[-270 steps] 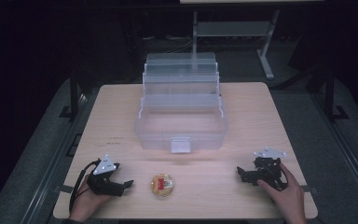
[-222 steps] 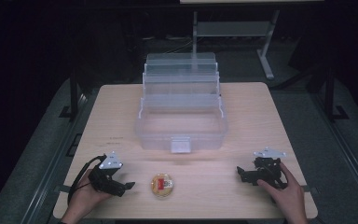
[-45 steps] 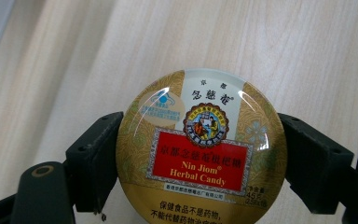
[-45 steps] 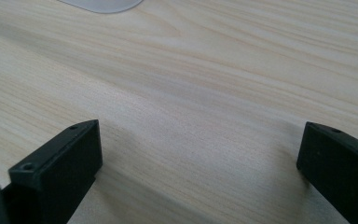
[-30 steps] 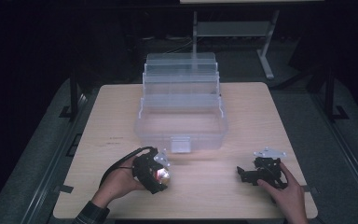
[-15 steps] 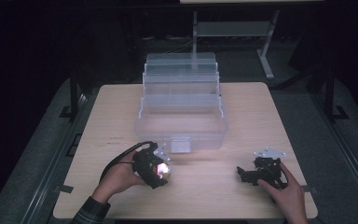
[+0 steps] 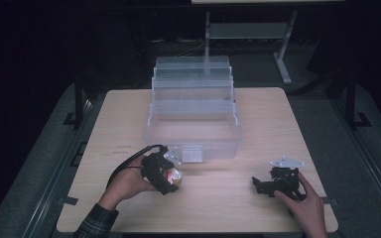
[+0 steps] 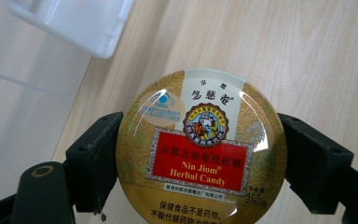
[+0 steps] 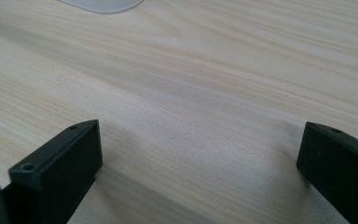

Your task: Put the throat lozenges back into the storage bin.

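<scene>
A round gold and red candy tin (image 8: 201,149), labelled Nin Jiom Herbal Candy, is clamped between the two black jaws of my left gripper (image 8: 200,161). From above, the left gripper (image 7: 164,174) holds the tin (image 7: 172,175) just above the table, close to the front of the clear plastic tiered box (image 7: 193,119). The box stands open in the middle of the table, its trays stepped back. My right gripper (image 7: 263,184) rests near the front right of the table. In its own view the right gripper (image 9: 198,163) is open, with bare wood between the jaws.
The wooden table (image 7: 278,124) has bare room on both sides of the box. The box's front latch (image 7: 192,154) sticks out toward the tin. A metal stand (image 7: 248,29) is behind the table in the dark.
The left gripper went from the front left to the tin, shut on it and has lifted it toward the box front. The right gripper has stayed put.
</scene>
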